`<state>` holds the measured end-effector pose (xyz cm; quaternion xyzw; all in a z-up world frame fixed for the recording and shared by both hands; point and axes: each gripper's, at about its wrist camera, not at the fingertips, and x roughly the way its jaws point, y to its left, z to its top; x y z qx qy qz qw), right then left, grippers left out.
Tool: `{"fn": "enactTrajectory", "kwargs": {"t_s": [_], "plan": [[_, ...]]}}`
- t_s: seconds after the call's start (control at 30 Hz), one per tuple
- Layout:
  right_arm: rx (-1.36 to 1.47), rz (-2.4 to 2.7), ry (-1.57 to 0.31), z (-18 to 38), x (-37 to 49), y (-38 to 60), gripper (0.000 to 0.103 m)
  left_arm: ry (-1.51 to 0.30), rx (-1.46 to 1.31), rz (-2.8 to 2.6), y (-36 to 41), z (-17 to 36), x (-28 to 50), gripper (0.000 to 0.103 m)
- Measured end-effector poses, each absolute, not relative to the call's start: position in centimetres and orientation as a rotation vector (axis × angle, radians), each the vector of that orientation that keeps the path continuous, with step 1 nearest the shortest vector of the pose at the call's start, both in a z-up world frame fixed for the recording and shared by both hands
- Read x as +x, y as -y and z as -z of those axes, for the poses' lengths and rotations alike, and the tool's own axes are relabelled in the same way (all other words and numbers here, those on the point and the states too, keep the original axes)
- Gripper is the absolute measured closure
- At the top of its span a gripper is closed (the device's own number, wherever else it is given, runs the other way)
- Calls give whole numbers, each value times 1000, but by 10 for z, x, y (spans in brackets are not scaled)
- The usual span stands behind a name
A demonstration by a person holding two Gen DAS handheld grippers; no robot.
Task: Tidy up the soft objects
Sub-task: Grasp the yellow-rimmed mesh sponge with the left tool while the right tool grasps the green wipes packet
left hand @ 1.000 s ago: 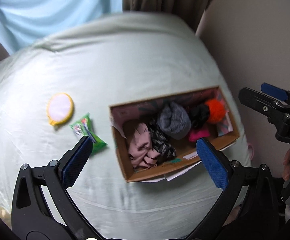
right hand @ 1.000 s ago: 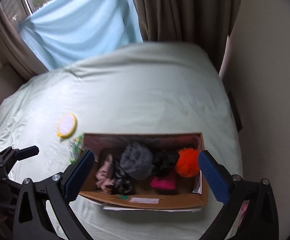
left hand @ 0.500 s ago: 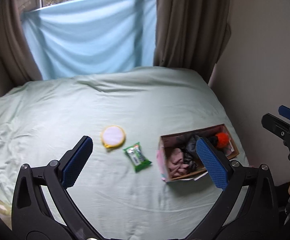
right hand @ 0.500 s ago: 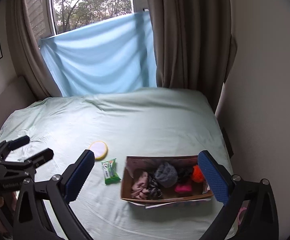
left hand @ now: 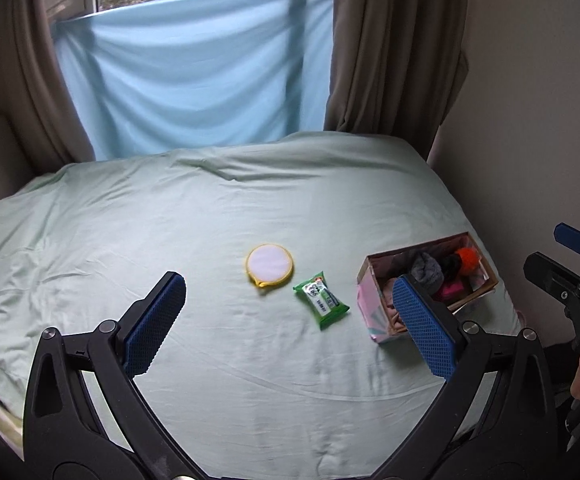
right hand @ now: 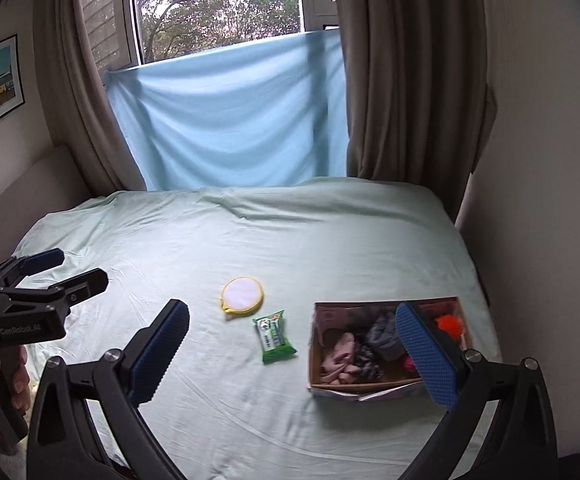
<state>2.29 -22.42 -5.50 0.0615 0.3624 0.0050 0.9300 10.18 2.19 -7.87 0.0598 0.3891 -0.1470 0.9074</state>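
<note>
Left gripper (left hand: 290,320) and right gripper (right hand: 294,354): jaws spread wide, nothing held, both above the pale green bed (left hand: 209,208). Centre frame lie a yellow-rimmed round pad (left hand: 269,265) and green wipes packet (left hand: 322,299), just apart. Right of frame, cardboard box (right hand: 370,388) holds soft clothing (right hand: 344,354).

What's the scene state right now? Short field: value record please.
surface: bed sheet, pale green
box: cardboard box near the bed's right edge, holding soft items
box contents: pink cloth, grey knit item, orange pompom
loose items: round yellow-rimmed pad; green wipes pack beside it, between pad and box
left tongs: open, empty, above the bed
right tongs: open, empty, above the bed
</note>
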Motion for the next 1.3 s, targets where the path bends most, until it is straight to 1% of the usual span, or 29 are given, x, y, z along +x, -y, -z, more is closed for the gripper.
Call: {"fn": "enactTrajectory", "kwargs": {"t_s": [0.13,0.33,0.6,0.93,1.17,1.27,1.3], "plan": [[138,-19,-757,71,35,204,0,-840,157,346,-33,97,127,0],[145,-11,-796,121,68,175,0,-906,208,423,-42,143,179,0],[118,0,-855,200,125,147,0,-999,252,531,-35,242,271,0],[100,21,-955,323,199,139,1,-1097,282,618,-6,372,367,0],[80,2,-1019,385,233,138,8,-1150,336,659,26,445,395,1],[74,-12,-1051,407,242,139,13,-1173,363,660,37,469,403,7],[76,-18,-1064,415,244,139,15,-1181,372,655,39,476,405,11]]}}
